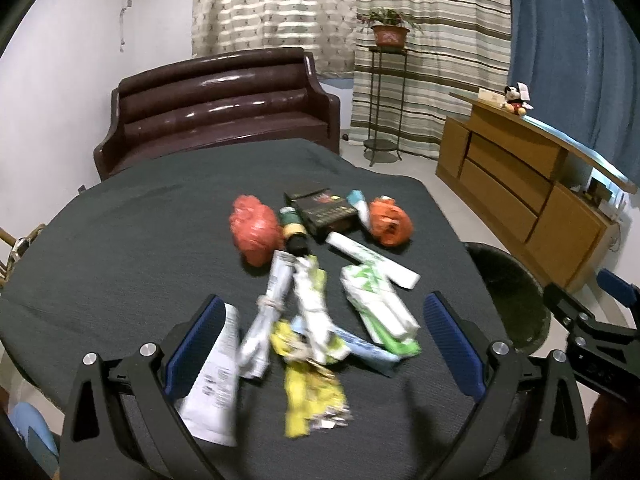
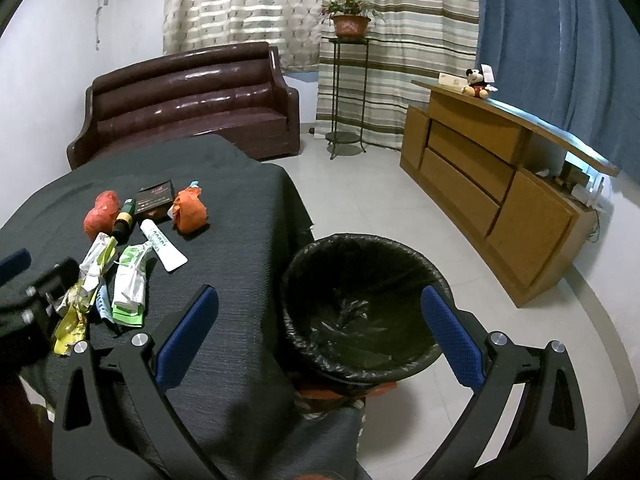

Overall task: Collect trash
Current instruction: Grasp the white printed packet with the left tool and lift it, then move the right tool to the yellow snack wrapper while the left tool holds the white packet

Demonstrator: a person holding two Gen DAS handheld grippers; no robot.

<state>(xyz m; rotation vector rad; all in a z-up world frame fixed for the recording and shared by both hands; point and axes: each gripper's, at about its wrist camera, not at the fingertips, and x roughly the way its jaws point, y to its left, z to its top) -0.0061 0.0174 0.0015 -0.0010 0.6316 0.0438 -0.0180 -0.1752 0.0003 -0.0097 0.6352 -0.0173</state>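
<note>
Though unladen, left gripper [image 1: 320, 344] above wrappers [image 1: 308, 320]

We see even, moderately bright indoor light, with glare streaks on the sofa [image 1: 216, 96] in the upper left. Fisheye distortion bends the edges and darkens the corners. Motion blur smears the wrappers [image 1: 308, 344] low in the left wrist view; the right wrist view stays sharper.

A dense heap of crumpled wrappers [image 1: 320, 320], tubes and two orange plastic bundles [image 2: 191, 210] crowds the middle of the dark cloth-covered table [image 1: 120, 240], leaving bare cloth around it, while the black-lined round bin [image 2: 360, 308] beside the table edge gapes unobstructed.
</note>
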